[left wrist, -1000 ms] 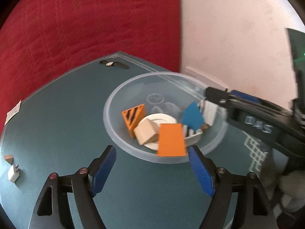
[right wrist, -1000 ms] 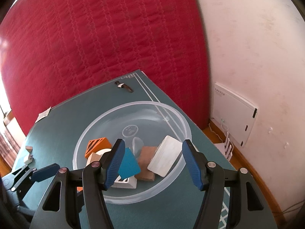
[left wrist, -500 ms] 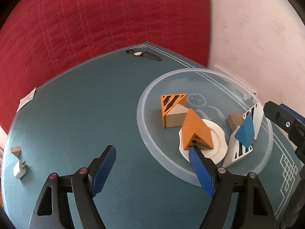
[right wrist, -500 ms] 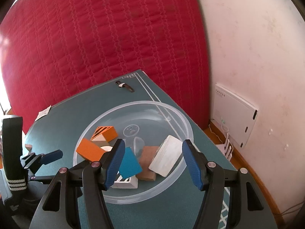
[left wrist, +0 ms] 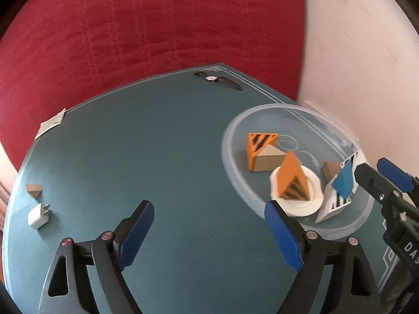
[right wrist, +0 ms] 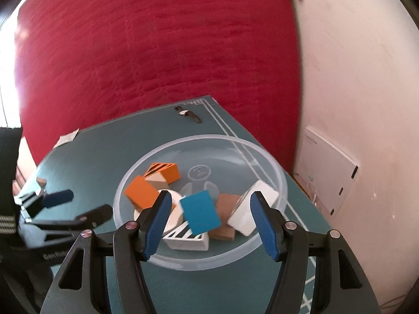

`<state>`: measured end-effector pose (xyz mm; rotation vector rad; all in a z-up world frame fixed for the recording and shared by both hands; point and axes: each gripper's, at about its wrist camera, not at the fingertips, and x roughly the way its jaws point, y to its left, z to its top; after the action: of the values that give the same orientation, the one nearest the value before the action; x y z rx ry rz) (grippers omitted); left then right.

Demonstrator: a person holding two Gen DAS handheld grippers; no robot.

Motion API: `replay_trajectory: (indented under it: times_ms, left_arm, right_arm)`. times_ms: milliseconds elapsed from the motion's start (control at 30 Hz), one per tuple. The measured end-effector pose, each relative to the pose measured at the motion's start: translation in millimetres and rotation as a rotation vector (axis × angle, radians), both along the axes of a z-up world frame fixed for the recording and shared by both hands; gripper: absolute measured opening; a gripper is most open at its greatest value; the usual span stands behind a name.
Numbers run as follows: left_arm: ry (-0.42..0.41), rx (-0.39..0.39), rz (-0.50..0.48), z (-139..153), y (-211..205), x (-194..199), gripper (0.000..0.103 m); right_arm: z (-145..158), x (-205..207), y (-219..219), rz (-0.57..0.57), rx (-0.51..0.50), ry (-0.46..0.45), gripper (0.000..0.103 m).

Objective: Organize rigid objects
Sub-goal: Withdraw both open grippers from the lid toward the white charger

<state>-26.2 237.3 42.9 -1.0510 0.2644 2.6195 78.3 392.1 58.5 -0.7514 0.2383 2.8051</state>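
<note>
A clear plastic bowl (left wrist: 230,133) (right wrist: 225,140) sits at the table's right side and holds several blocks: orange striped wedges (left wrist: 290,178) (right wrist: 163,171), a blue block (right wrist: 200,213), a brown block (right wrist: 225,217), white pieces (right wrist: 251,210) and a white disc (left wrist: 311,198). My left gripper (left wrist: 207,231) is open and empty over bare table left of the bowl. My right gripper (right wrist: 209,221) is open and empty above the bowl's near side. A small brown wedge (left wrist: 34,189) and a white charger plug (left wrist: 38,214) lie at the far left.
The table top is teal (left wrist: 144,157). A wristwatch (left wrist: 217,79) (right wrist: 188,113) lies at its far edge, a paper slip (left wrist: 51,123) at the back left. A red quilted backdrop (left wrist: 157,26) stands behind, a white wall to the right.
My left gripper has swung left, away from the bowl, toward the open table. An orange wedge that was over the bowl now rests on the white disc. My right gripper has risen slightly.
</note>
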Motion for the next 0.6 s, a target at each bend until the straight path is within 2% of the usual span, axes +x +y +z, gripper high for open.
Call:
replay_trajectory:
  times_ms: [300, 600]
  left_arm:
    - [0.018, -0.002, 0.094, 0, -40, -1, 0.091]
    - [0.014, 0.012, 0.218, -3, -90, -10, 0.091]
  right_arm:
    - [-3, 1, -43, 0.068, 0.107, -0.001, 0.064]
    - [-9, 5, -83, 0.156, 0.159, -0.028, 0.064]
